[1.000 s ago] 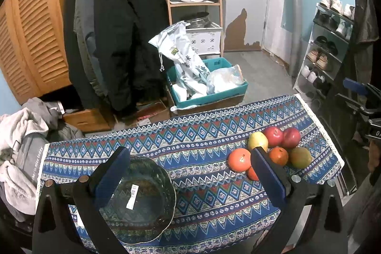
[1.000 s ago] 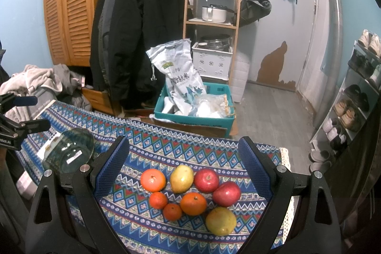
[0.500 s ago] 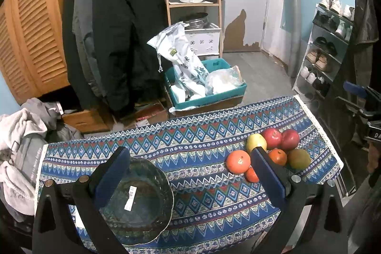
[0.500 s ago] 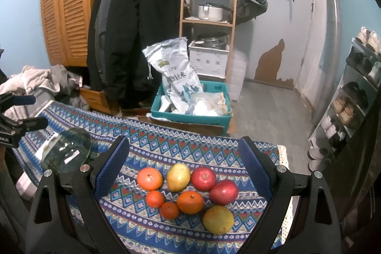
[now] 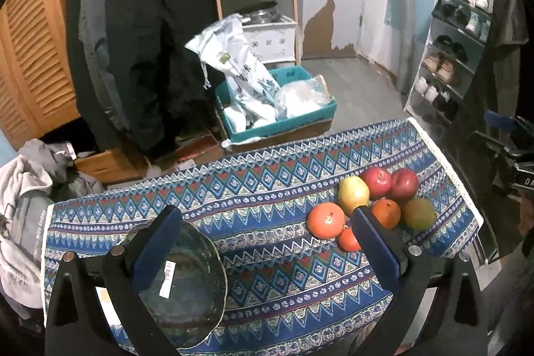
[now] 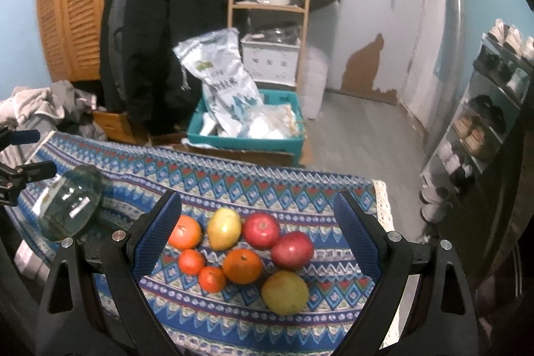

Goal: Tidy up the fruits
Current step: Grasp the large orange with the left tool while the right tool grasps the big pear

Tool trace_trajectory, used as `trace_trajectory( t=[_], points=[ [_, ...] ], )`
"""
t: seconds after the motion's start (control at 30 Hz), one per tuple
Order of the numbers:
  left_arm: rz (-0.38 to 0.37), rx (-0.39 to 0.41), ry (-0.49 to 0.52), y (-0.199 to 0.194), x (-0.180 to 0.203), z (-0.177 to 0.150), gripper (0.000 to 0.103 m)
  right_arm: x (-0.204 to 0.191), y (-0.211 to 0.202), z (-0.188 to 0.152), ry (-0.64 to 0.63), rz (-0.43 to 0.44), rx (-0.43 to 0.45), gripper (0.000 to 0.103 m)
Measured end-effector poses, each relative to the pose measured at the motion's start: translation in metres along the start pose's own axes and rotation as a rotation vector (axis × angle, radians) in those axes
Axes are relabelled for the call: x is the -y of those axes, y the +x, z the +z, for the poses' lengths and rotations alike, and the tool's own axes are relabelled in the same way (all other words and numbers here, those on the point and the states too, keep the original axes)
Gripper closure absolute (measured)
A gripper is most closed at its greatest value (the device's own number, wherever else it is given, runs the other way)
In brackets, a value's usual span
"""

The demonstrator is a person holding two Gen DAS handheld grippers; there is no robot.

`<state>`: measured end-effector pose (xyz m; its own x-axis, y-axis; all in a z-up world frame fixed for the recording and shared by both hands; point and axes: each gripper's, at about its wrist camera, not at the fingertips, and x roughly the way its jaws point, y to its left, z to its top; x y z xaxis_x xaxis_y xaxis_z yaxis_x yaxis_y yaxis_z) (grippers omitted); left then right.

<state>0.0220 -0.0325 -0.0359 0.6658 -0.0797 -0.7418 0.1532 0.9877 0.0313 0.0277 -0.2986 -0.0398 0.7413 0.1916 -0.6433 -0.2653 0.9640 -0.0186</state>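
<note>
both tongs wide open, empty: left tongs over glass bowl, right tongs above fruit cluster on patterned bench.

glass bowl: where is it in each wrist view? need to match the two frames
Left wrist: glass bowl at lower left, on the patterned tablecloth, just behind the left finger.
Right wrist: same bowl at far left edge, left of the fruit.
Shared landmark: the teal crate on the floor beyond the table.
</note>
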Motion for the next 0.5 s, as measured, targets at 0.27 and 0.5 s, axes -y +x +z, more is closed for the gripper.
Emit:
trace_trajectory(
  t=[0.27,0.5],
  points=[
    [-0.05,-0.112,0.02,0.043,0.017,-0.006,0.001,0.022,0.03,-0.019,0.039,-0.02,-0.119,0.012],
    [-0.068,-0.181,0.034,0.078,0.028,-0.008,0.001,0.034,0.059,-0.038,0.05,-0.023,-0.227,0.012]
  ],
)
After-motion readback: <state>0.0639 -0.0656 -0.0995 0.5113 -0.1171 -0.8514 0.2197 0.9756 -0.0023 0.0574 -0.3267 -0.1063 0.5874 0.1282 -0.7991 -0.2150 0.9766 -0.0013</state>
